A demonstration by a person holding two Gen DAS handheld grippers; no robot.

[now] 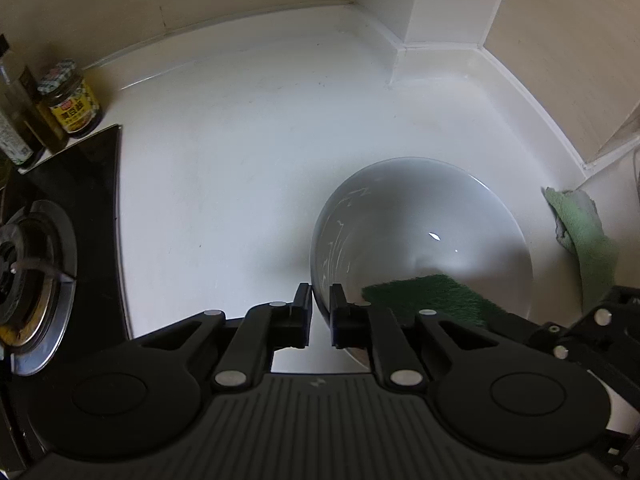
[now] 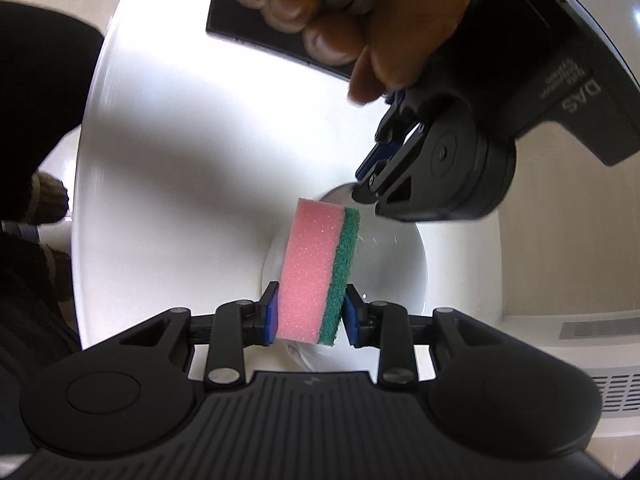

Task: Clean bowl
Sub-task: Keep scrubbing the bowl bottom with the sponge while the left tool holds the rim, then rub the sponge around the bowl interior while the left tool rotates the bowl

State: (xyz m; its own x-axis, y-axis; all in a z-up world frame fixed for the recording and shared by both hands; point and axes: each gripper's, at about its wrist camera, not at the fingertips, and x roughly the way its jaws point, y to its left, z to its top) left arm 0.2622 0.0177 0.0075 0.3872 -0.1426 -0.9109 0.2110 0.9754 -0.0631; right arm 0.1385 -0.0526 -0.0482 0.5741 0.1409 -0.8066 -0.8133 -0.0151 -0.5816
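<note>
A white bowl (image 1: pixel 424 224) stands on the white counter (image 1: pixel 224 152) at the lower right of the left wrist view. My left gripper (image 1: pixel 321 312) is shut on the bowl's near-left rim, one finger outside and one inside. A pink sponge with a green scouring face (image 2: pixel 316 272) is clamped in my right gripper (image 2: pixel 309 316), held on edge over the bowl (image 2: pixel 392 264). In the left wrist view the sponge's green face (image 1: pixel 432 296) rests inside the bowl near the front wall. The left gripper (image 2: pixel 362 196) shows from the side in the right wrist view, a hand (image 2: pixel 400 20) holding it.
A gas burner (image 1: pixel 28 272) on a black hob sits at the left. A sauce jar (image 1: pixel 72 100) and dark bottles (image 1: pixel 16 120) stand behind it. A green cloth (image 1: pixel 580 232) lies at the right by the wall. A white pillar (image 1: pixel 448 4) juts from the back corner.
</note>
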